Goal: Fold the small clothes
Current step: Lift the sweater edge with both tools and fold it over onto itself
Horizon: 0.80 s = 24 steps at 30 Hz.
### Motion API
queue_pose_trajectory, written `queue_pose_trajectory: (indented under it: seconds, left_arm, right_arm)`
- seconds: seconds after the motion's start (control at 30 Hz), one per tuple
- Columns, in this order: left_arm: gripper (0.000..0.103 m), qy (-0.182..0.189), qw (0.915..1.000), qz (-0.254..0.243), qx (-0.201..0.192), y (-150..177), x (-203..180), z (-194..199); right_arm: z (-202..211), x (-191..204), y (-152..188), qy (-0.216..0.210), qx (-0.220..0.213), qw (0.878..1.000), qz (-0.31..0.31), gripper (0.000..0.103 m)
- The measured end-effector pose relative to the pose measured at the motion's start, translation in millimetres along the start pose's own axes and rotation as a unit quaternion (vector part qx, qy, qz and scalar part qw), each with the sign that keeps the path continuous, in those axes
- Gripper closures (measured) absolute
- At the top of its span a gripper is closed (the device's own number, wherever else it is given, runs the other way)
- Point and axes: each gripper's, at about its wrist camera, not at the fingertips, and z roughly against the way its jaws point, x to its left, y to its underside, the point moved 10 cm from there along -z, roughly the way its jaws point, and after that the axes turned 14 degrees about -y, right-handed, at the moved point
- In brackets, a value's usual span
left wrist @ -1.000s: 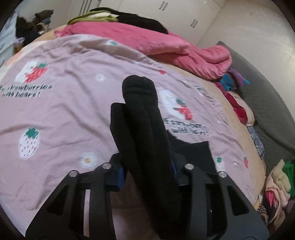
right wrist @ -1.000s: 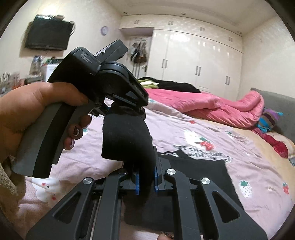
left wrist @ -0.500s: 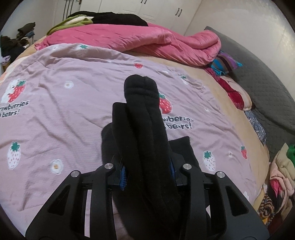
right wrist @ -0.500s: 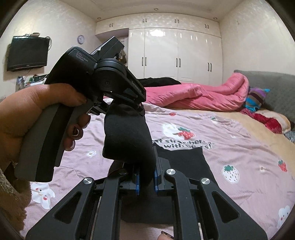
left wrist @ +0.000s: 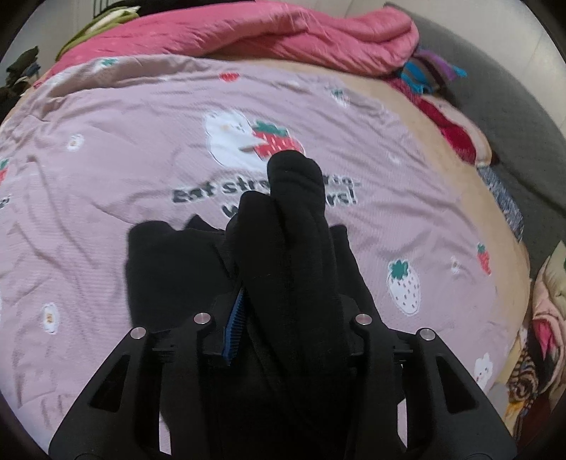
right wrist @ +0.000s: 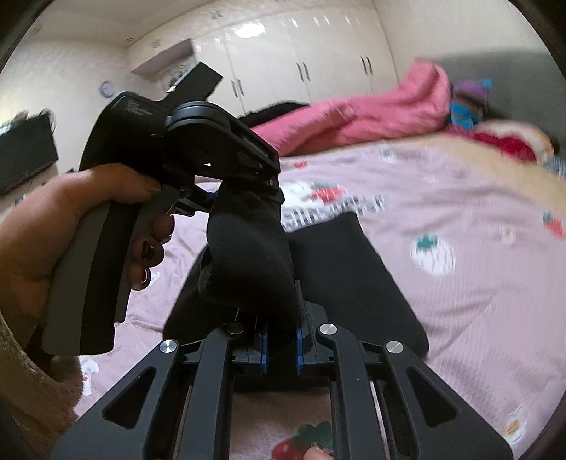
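Observation:
A black sock (left wrist: 293,240) is held in the air between both grippers above the pink strawberry bedspread (left wrist: 106,148). My left gripper (left wrist: 293,311) is shut on one end of it; the sock stands up between the fingers and hides the right pad. My right gripper (right wrist: 281,339) is shut on the other end of the black sock (right wrist: 247,262), which runs up to the left gripper's body (right wrist: 198,141) held in a hand. A flat black garment (right wrist: 353,276) lies on the bedspread below; it also shows in the left wrist view (left wrist: 162,269).
A crumpled pink quilt (left wrist: 269,32) lies at the far side of the bed. Colourful clothes (left wrist: 435,74) are piled along the grey headboard (left wrist: 513,106) at the right. White wardrobes (right wrist: 311,63) and a wall television (right wrist: 24,152) stand beyond.
Both grippers have moved together with the sock, lower and closer over the flat black garment. Both views are tilted and blurred by the motion. The grips are unchanged.

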Motion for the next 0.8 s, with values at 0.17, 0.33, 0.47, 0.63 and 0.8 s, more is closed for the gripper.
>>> queue_pose_trajectory:
  seconds: [0.17, 0.33, 0.47, 0.63, 0.8]
  left_arm:
    - [0.065, -0.003, 0.9995, -0.012, 0.028, 7, -20, -25]
    - [0.037, 0.011, 0.9987, -0.024, 0.043, 10, -41, -38]
    - [0.024, 0.035, 0.9986, -0.02, 0.035, 10, -52, -36]
    - [0.024, 0.052, 0.9986, -0.005, -0.01, 3, -36, -8]
    - [0.019, 0.006, 0.9986, 0.008, -0.051, 9, 19, 17]
  right_arm:
    - [-4, -24, 18, -0.028, 0.021, 0.997, -0.074, 0.091]
    - [-5, -45, 35, -0.049, 0.042, 0.987, -0.149, 0.083]
    - [-2, -58, 45, -0.078, 0.049, 0.972, -0.216, 0.077]
    - [5, -56, 43, -0.116, 0.06, 0.961, -0.245, 0.06]
    - [8, -57, 18, -0.155, 0.062, 0.953, -0.255, 0.038]
